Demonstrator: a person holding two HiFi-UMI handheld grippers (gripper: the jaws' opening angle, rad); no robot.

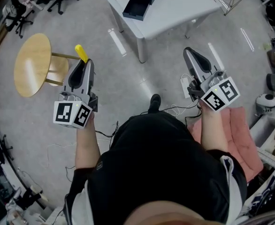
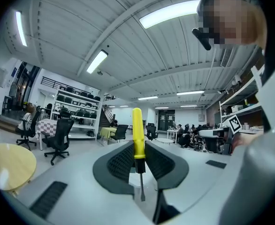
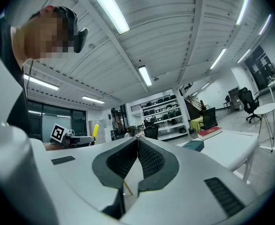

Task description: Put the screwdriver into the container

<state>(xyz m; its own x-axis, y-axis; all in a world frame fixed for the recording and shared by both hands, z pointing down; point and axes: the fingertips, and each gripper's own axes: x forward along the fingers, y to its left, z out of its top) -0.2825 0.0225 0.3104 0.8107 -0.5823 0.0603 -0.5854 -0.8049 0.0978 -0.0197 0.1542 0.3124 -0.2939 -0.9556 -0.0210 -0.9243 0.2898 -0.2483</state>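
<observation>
Showing what is judged to be the carry stage of the task: the left tongs (image 1: pixel 83 63), at centre left of the head view, are clamped on the yellow-handled screwdriver with a thin steel shaft (image 2: pixel 137 136). In the left gripper view the two ribbed jaws close on the lower part of the handle, just above its black collar. The yellow end projects past the jaw tips towards the top of the frame, and the bare shaft runs back towards the camera. The right tongs (image 1: pixel 189 51), at centre right of the head view, are pressed together with nothing between the jaws. The dark teal rectangular container (image 1: pixel 142 1) rests on the white counter (image 1: pixel 184 11) at top centre of the head view, well apart from both tongs, with grey floor between. Its dark open part appears to face the lower left of the frame. A round pale wooden tabletop (image 1: pixel 32 64) lies at the left edge and plays no part. The screwdriver is judged light and rigid, so weight is no concern. Its smooth round plastic handle could, however, pivot or slide between two jaws. The handle, being the thickest part, is the sensible place to grip, since the slim shaft would give little purchase. Release is best made low over the opening, because the tool would probably roll on the counter.
</observation>
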